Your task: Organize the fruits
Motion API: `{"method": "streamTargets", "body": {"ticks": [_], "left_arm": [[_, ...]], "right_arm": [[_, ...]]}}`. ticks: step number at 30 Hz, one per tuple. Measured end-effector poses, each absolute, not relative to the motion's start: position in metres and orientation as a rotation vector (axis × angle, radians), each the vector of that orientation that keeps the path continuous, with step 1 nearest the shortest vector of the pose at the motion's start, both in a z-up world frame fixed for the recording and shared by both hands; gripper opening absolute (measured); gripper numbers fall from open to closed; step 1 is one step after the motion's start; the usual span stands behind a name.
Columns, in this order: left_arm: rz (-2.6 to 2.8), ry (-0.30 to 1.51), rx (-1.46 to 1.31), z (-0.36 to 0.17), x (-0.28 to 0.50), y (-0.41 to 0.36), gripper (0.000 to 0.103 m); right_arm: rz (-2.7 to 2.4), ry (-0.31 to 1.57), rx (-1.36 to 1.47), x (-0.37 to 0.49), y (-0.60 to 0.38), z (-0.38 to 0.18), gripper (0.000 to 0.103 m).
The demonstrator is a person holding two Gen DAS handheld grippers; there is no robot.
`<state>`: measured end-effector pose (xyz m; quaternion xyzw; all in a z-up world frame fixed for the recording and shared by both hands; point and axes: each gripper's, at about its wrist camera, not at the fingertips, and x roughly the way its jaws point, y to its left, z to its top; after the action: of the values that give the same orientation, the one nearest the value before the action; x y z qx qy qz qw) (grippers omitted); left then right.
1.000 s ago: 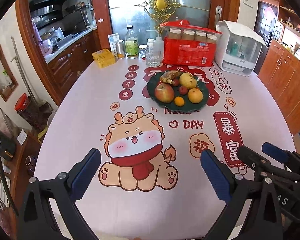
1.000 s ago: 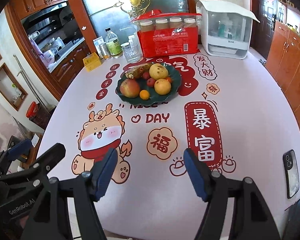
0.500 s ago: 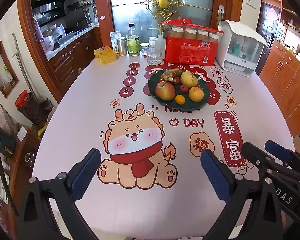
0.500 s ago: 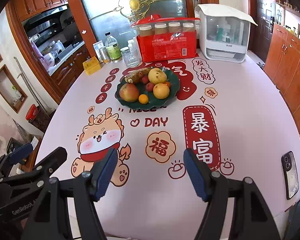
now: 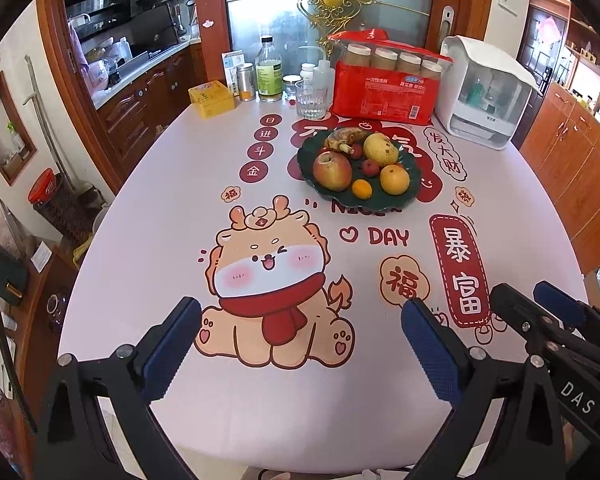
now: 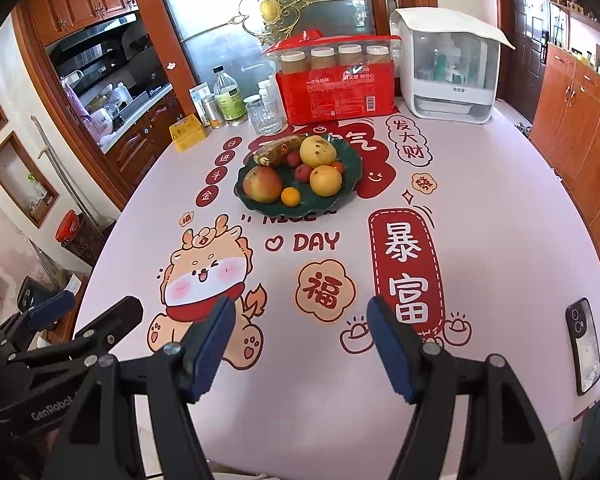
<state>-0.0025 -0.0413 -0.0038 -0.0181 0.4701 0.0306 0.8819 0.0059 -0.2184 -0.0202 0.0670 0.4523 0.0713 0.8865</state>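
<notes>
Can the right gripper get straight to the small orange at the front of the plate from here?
Probably yes. The right gripper is open, and only bare tablecloth lies between it and the small orange at the plate's near edge.

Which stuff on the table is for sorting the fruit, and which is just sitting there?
For the job:
dark green wavy-edged plate
big red-yellow apple
small orange tangerine
round yellow pear
speckled yellow-green pear
brown-spotted banana
small red fruits

Just lying about:
clear drinking glass
red pack of paper cups
yellow box
black phone
</notes>
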Motion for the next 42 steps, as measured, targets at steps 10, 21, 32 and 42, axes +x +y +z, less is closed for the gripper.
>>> {"method": "streamTargets", "body": {"ticks": [10,21,32,42], "left_arm": [[0.084,0.989,-0.051,-0.008,-0.005,-0.042,0.100],[0.084,0.989,-0.049,-0.009,-0.004,-0.042,0.100],[0.081,0.993,-0.052,-0.013,-0.006,-0.049,0.100],[0.082,0.995,-0.050,-0.015,-0.003,-0.055,0.100]], "right_arm": [[0.170,0.938,0.141,0.002,-0.221,-0.020,0.069],[0.178,0.945,0.151,0.004,-0.225,-0.023,0.069],[0.175,0.946,0.152,0.005,-0.229,-0.024,0.069],[0.175,0.950,0.158,0.007,-0.233,-0.026,0.069]]}}
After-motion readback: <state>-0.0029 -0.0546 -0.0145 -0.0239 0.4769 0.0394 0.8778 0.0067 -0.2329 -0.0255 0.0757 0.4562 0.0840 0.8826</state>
